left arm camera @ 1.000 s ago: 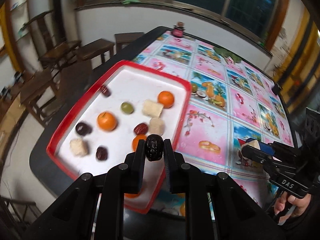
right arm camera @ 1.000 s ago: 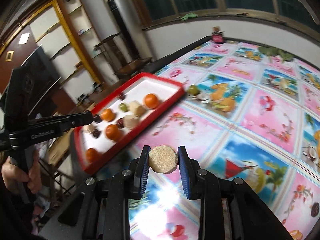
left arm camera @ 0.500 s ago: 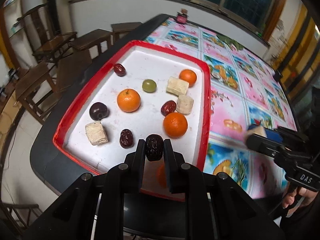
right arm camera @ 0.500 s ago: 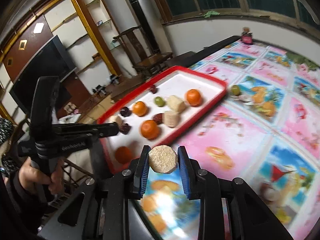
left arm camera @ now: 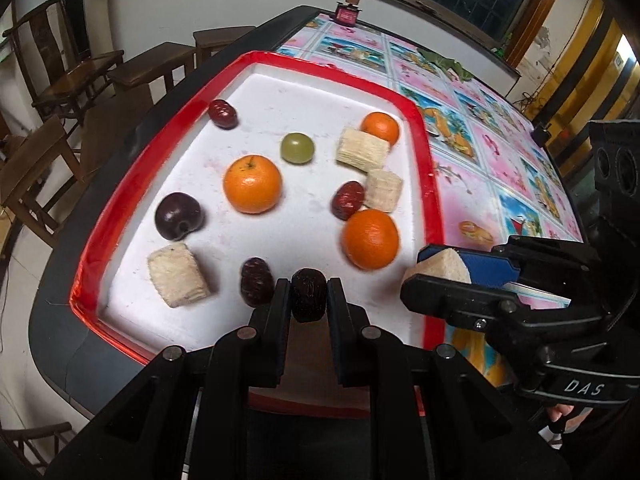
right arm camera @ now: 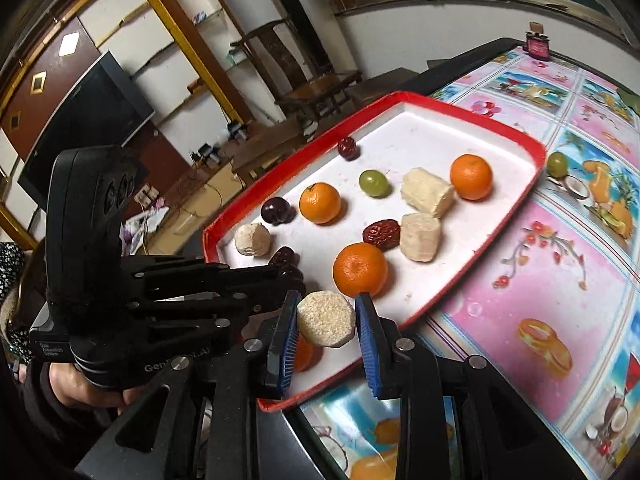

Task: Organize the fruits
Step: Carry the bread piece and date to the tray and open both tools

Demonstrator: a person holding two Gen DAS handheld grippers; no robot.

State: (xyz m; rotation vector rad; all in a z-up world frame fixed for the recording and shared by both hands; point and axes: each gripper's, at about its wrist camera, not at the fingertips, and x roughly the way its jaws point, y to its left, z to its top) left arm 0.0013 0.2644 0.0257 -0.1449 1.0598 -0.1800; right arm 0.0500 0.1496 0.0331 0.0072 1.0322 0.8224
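Observation:
A red-rimmed white tray (left arm camera: 434, 184) (right arm camera: 500, 232) holds several fruits: oranges (left arm camera: 252, 184) (right arm camera: 360, 269), a green grape (left arm camera: 296, 148), dark red dates, a dark plum (left arm camera: 179, 216) and pale banana chunks (left arm camera: 178, 275). My left gripper (left arm camera: 308, 296) is shut on a dark date (left arm camera: 308, 295) just above the tray's near part, beside another date (left arm camera: 256, 281). My right gripper (right arm camera: 326, 322) is shut on a pale banana chunk (right arm camera: 326, 319) over the tray's near corner. Each gripper shows in the other's view.
The table (right arm camera: 560, 240) carries a pink and blue fruit-print cloth; a green grape (right arm camera: 557, 165) lies on it just past the tray's far rim. A small dark red object (left arm camera: 347, 13) stands at the table's far end. Wooden chairs (left arm camera: 68, 76) stand left of the table.
Both grippers have moved in over the tray and lower, each still holding its piece. The right gripper came from the cloth to the tray's near corner.

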